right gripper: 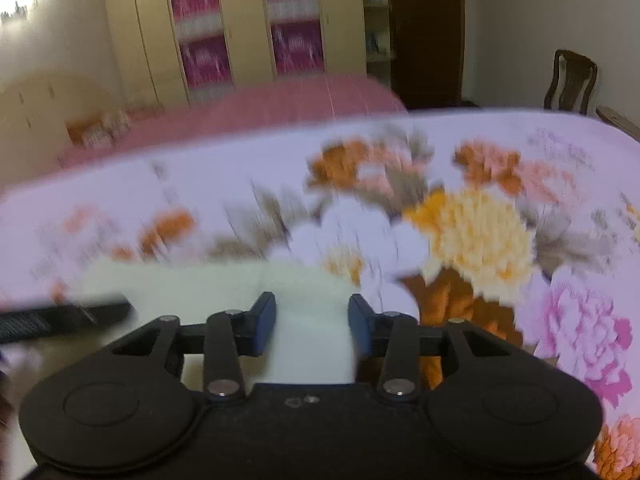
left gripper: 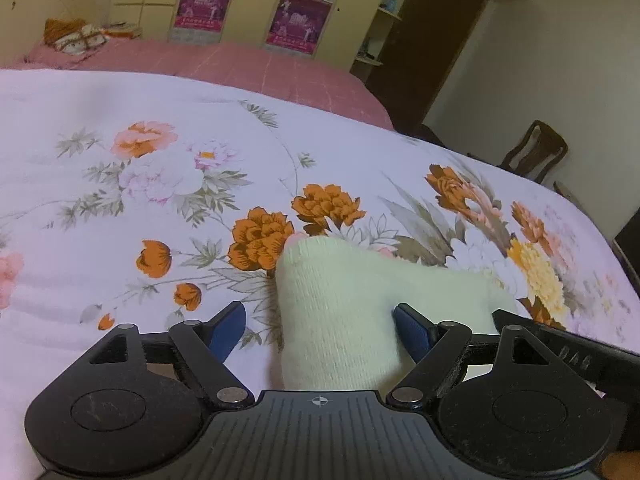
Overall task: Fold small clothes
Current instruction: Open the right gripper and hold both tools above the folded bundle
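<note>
Floral bedspread (left gripper: 140, 208) carries the cream sock (left gripper: 340, 312) between both tongs' open jaws, left gripper (left gripper: 320, 328) wide, right gripper (right gripper: 312, 320) narrower, neither pinching; best smooth it flat before folding.

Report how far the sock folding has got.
Done: the cream knit sock lies on the floral bedspread, apparently doubled over, though that is hard to confirm. In hand: the left tool straddles it with jaws wide, only one pad near the knit. The right tool has sock between its parted pads; blur hides contact. Left: finishing the fold and letting go.
</note>
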`<state>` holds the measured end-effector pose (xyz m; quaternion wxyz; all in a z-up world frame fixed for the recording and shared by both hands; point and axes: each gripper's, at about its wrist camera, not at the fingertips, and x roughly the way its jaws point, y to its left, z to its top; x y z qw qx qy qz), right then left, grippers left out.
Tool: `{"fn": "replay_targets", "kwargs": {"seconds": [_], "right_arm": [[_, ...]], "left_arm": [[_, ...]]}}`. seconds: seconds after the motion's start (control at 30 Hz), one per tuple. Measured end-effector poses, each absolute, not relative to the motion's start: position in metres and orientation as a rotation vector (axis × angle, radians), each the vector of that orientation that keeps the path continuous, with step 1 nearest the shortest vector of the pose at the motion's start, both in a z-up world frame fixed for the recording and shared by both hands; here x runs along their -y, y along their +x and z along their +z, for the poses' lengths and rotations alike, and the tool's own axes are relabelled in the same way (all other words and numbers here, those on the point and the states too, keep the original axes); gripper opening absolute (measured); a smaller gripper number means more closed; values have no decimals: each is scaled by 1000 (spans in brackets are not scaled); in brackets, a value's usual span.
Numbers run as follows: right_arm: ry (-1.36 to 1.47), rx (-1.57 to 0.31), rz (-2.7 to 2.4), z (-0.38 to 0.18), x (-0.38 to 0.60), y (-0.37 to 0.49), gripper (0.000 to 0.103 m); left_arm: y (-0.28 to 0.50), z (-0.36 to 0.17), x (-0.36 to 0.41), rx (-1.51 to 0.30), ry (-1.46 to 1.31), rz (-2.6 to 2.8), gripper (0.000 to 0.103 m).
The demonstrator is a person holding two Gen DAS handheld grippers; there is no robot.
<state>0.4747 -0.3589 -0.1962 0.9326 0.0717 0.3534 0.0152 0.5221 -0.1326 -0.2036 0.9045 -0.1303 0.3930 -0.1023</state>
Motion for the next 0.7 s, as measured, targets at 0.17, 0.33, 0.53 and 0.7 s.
{"fn": "replay_targets", "kwargs": {"seconds": [0.17,0.33,0.53,0.7], "right_arm": [[228,-677,25,-177,369,459,43],[114,-715,53,-189,354,447,45],[170,-680,56,-171,358,417,45],[98,-702,77,-174,348,389,48]], "left_arm": [[508,-198,130,-822,-284,-214,81],[482,-198,128,-820,-277,-233,81],[463,-197,125,-826,-272,-237,81],[449,-198,124,-830,-269,-239,81]]}}
